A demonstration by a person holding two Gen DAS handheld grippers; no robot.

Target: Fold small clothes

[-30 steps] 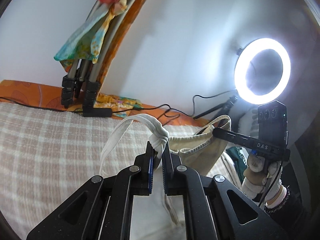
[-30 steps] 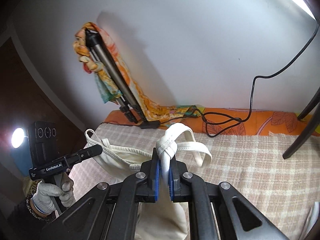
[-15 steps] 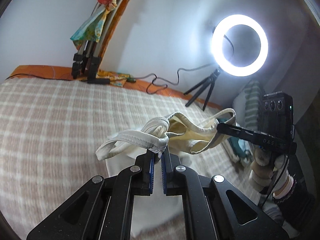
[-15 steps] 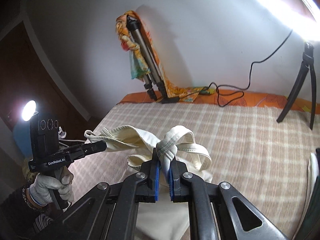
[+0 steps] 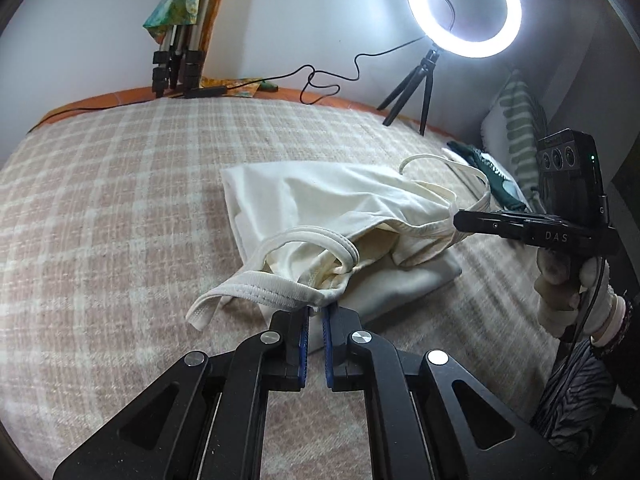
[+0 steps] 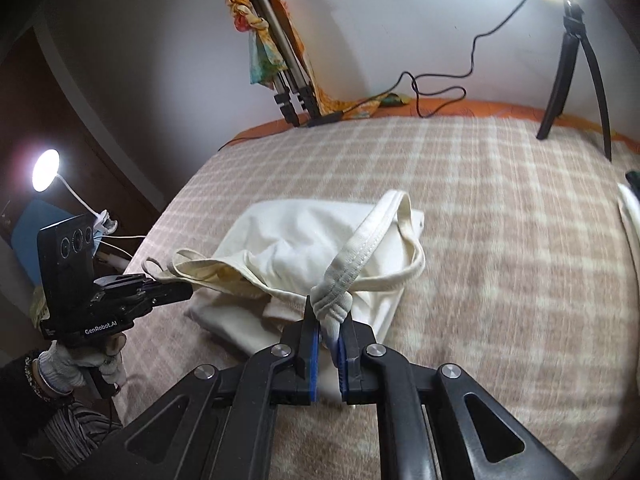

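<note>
A small cream sleeveless top [image 5: 320, 200] lies spread on the checked blanket [image 5: 100, 220]; it also shows in the right wrist view [image 6: 304, 240]. My left gripper [image 5: 314, 312] is shut on one shoulder strap [image 5: 272, 292] at the near edge. My right gripper [image 6: 328, 326] is shut on the other bunched strap [image 6: 334, 306], low over the blanket. In the left wrist view the right gripper [image 5: 460, 220] holds the top's right side. In the right wrist view the left gripper [image 6: 188, 290] holds its left side.
A lit ring light on a small tripod [image 5: 464, 8] stands at the back right with its cable [image 5: 332, 76]. A folded tripod with a coloured scarf [image 5: 180, 32] leans on the wall. A green garment [image 5: 484, 168] and a striped pillow [image 5: 516, 128] lie at the right. A desk lamp [image 6: 46, 164] is at the left.
Both grippers have come down from high in the air, keeping hold of the straps. The top's body, which hung below them, now lies spread on the blanket.
</note>
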